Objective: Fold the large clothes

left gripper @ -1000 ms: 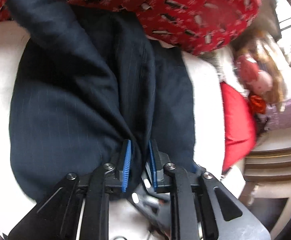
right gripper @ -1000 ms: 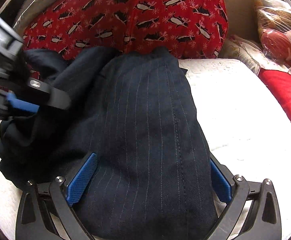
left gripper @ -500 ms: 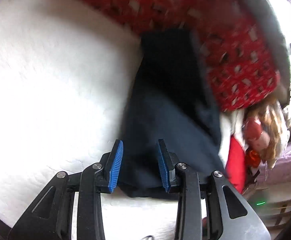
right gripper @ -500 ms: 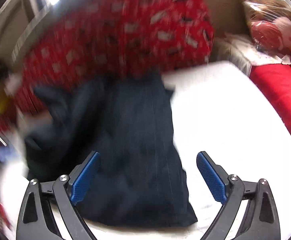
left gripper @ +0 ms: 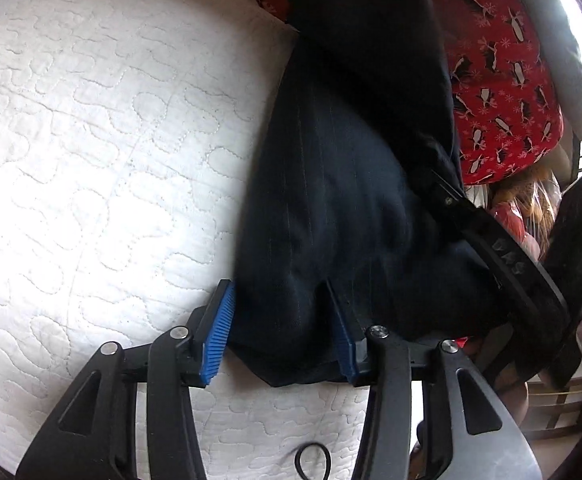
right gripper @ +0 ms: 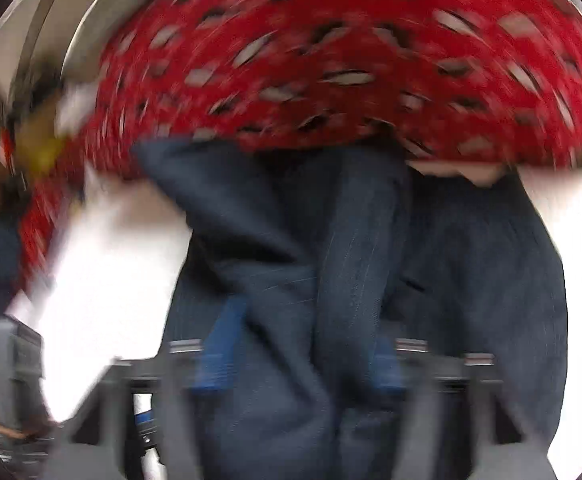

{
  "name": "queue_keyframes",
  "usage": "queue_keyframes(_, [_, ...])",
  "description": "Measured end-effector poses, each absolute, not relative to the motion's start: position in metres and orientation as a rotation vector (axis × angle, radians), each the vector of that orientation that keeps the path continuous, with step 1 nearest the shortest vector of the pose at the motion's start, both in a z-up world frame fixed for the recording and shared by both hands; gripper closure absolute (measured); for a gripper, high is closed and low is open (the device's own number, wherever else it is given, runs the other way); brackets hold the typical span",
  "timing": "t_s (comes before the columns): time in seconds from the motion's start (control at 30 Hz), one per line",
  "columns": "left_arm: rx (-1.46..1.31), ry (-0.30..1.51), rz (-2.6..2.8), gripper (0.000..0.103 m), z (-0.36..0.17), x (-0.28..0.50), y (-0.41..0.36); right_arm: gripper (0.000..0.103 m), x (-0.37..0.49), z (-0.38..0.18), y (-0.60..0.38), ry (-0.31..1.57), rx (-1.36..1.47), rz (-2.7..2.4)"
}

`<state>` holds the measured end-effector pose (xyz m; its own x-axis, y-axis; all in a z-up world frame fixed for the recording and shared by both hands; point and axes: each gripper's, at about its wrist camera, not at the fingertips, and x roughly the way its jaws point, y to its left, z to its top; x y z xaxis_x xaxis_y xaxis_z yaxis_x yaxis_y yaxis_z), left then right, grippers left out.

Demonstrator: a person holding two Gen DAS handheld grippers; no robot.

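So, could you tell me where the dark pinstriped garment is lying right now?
In the left wrist view the dark pinstriped garment lies right of centre on the white quilted mattress, its far end against the red penguin-print bedding.

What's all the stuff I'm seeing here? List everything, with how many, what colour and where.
Dark garment: one, navy with thin pinstripes, lying bunched on the mattress, its far end against the red cover.
Mattress: one, white and quilted, under the garment.
Patterned cover: one, red with black-and-white figures, at the far side.
Soft toys in plastic: number unclear, reddish and tan, far right.
Wooden furniture: one piece, brown, lower right, beyond the mattress.
Left gripper: one, black with blue pads, jaws apart around the garment's near corner.
Right gripper: one, black with blue pads, blurred, cloth bunched between the jaws.
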<state>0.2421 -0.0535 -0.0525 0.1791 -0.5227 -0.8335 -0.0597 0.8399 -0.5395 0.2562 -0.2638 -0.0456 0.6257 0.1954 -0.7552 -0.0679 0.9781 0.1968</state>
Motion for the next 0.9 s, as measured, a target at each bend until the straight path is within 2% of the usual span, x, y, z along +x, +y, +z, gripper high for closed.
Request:
queue_keyframes(0.1, [-0.548,1.358,-0.375,0.059,-0.044,0.238,-0.048,0.096,0.241,-0.031,-0.251,0.797,0.042,0.166])
queue_keyframes(0.3, [-0.494,1.281,-0.423,0.059,-0.007,0.229,-0.054,0.097,0.187,-0.015,-0.321,0.674,0.313,0.176])
queue_keyframes(0.4, [-0.448,1.315,-0.449,0.057,-0.013,0.227,-0.075,0.097,0.160,-0.037,-0.374,0.650,0.489,0.128])
queue_keyframes(0.43, [-0.433,1.332,-0.454,0.052,-0.019,0.227,-0.084,0.097,0.150,-0.056,-0.396,0.660,0.580,0.107])
queue_keyframes(0.53, [-0.383,1.365,-0.459,0.048,-0.034,0.221,-0.106,0.098,0.141,-0.096,-0.430,0.713,0.738,0.067])
queue_keyframes(0.57, [-0.357,1.360,-0.445,0.044,-0.035,0.219,-0.110,0.098,0.138,-0.103,-0.438,0.707,0.775,0.072])
queue_keyframes(0.63, [-0.321,1.342,-0.423,0.044,-0.032,0.219,-0.113,0.096,0.132,-0.104,-0.446,0.703,0.805,0.102])
queue_keyframes(0.7, [-0.329,1.347,-0.424,0.044,-0.030,0.224,-0.112,0.084,0.132,-0.092,-0.452,0.705,0.784,0.094])
queue_keyframes(0.77, [-0.327,1.348,-0.417,0.044,-0.030,0.225,-0.111,0.078,0.127,-0.074,-0.455,0.644,0.766,0.045])
queue_keyframes(0.8, [-0.327,1.348,-0.415,0.044,-0.032,0.226,-0.111,0.061,0.129,-0.065,-0.459,0.610,0.763,0.031])
queue_keyframes(0.83, [-0.330,1.349,-0.413,0.044,-0.033,0.227,-0.112,0.053,0.134,-0.059,-0.461,0.596,0.766,0.027])
queue_keyframes(0.87, [-0.331,1.349,-0.413,0.044,-0.033,0.226,-0.112,0.047,0.146,-0.054,-0.461,0.603,0.767,0.029])
queue_keyframes(0.9, [-0.326,1.347,-0.413,0.044,-0.032,0.225,-0.115,0.047,0.156,-0.052,-0.458,0.618,0.759,0.031])
